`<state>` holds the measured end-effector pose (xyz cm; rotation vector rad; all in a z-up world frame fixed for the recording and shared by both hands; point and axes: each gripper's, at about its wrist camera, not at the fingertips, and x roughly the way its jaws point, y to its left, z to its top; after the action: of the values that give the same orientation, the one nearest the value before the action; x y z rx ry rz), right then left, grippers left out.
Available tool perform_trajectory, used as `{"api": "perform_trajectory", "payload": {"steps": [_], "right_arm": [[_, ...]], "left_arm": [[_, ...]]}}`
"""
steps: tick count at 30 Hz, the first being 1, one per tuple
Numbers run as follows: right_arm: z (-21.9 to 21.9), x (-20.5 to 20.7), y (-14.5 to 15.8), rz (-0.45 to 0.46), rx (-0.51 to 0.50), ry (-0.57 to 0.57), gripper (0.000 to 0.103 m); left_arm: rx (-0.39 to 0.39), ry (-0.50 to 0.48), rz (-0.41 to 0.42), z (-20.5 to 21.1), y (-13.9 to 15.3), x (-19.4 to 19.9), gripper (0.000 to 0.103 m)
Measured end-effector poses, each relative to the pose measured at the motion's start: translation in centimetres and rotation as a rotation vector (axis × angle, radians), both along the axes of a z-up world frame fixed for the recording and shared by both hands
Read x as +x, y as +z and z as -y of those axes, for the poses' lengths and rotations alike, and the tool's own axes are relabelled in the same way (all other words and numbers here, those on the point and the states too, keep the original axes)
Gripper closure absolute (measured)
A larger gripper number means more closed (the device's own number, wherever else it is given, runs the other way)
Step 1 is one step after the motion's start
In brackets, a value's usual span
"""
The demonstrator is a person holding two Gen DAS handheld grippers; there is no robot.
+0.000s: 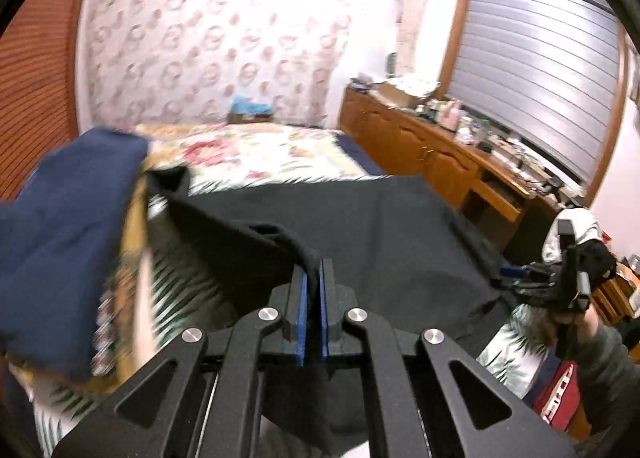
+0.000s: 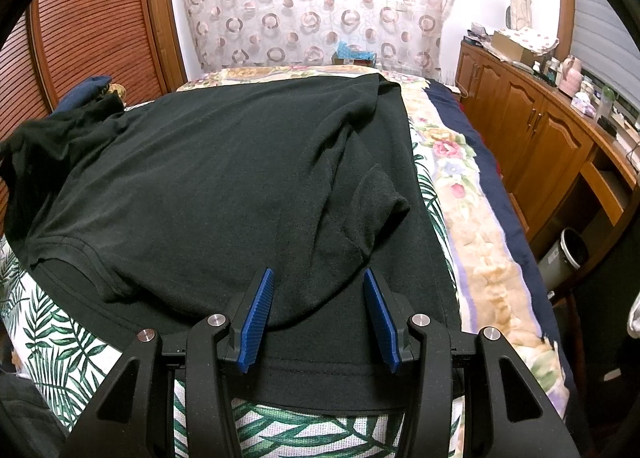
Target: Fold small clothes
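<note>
Black shirt (image 2: 208, 178) on the bed (image 2: 472, 242), one edge pinched in my left gripper (image 1: 313, 270).

My left jaws are clamped on a fold of the shirt, lifting it off the bedspread. My right gripper (image 2: 318, 290) rests over the near hem with jaws parted, pads clear of the cloth. A blue garment (image 1: 68, 218) lies at the left. Farther off, a wooden cabinet (image 2: 532, 138) lines the right wall.
</note>
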<state>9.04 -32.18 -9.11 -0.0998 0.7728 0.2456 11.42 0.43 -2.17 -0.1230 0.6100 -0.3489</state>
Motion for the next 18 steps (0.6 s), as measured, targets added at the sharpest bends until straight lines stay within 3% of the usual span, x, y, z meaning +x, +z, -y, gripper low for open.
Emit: {"api": "perform_trajectory", "payload": {"steps": [10, 18], "right_arm": [[0.5, 0.0, -0.1, 0.003, 0.04, -0.021, 0.054], [0.5, -0.1, -0.3, 0.01, 0.071, -0.041, 0.054]], "left_arm": [[-0.018, -0.206, 0.065, 9.9, 5.3, 4.6, 0.098], [-0.009, -0.317, 0.079, 16.0, 7.8, 5.8, 0.098]]}}
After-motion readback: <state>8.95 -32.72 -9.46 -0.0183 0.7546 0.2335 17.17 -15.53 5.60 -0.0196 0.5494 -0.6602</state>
